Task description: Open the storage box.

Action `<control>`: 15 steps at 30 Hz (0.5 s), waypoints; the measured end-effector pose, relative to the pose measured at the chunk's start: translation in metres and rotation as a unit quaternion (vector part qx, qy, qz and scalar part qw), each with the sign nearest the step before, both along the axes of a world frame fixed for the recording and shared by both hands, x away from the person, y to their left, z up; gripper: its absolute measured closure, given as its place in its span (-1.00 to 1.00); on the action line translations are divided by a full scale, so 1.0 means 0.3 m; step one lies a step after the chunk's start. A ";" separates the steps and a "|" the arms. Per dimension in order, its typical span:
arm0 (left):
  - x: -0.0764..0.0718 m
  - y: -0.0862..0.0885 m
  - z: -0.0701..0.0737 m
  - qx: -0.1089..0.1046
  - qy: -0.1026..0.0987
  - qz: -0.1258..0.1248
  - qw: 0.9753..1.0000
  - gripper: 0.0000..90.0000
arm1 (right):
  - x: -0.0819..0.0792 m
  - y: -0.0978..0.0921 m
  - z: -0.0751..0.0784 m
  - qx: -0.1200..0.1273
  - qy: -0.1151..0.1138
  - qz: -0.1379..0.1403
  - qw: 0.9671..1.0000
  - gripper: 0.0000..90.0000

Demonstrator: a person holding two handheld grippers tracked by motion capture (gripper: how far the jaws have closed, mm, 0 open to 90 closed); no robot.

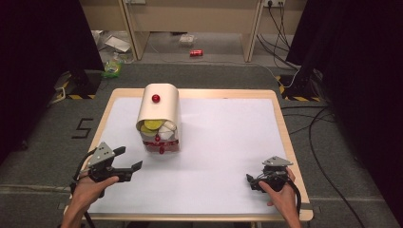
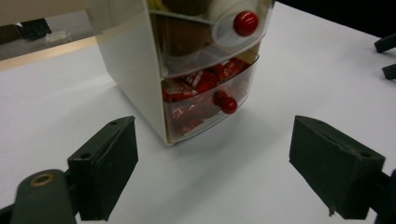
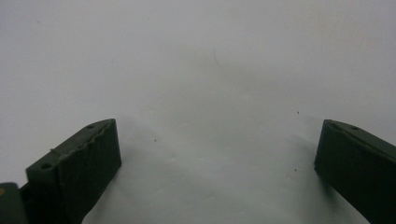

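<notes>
The left tongs (image 2: 212,168) are held wide open and empty, aimed at the red knob (image 2: 228,104) of the lower drawer (image 2: 208,100) of the small cabinet (image 1: 159,116), seemingly for pulling, while the right tongs (image 1: 263,180) are rested open on the white surface (image 1: 223,142).

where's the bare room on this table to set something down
Widest free patch: the white sheet right of the drawer box, up to the right gripper. A narrower strip lies left of the box. Tightest spot: between the box front and the left gripper.
</notes>
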State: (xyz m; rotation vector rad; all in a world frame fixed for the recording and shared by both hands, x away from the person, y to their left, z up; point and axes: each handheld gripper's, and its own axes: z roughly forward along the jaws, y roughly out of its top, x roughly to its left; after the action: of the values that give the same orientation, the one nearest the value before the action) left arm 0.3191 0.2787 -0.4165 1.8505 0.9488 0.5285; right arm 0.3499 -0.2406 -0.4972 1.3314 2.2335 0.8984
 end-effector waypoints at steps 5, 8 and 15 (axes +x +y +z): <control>-0.008 -0.024 0.018 -0.003 -0.004 -0.009 1.000 -0.67 | 0.000 0.000 0.000 0.000 0.000 0.000 1.000 -0.98; -0.011 -0.040 0.032 -0.004 -0.010 -0.015 1.000 -0.67 | 0.000 0.000 0.000 -0.001 0.000 0.000 1.000 -0.98; 0.002 -0.084 0.062 -0.009 -0.017 -0.024 1.000 -0.66 | 0.000 0.000 0.000 -0.001 0.000 -0.001 1.000 -0.99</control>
State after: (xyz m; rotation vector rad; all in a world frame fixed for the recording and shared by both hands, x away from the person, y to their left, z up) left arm 0.3196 0.2535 -0.3980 1.8382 0.8808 0.5185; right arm 0.3499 -0.2405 -0.4972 1.3322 2.2331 0.8963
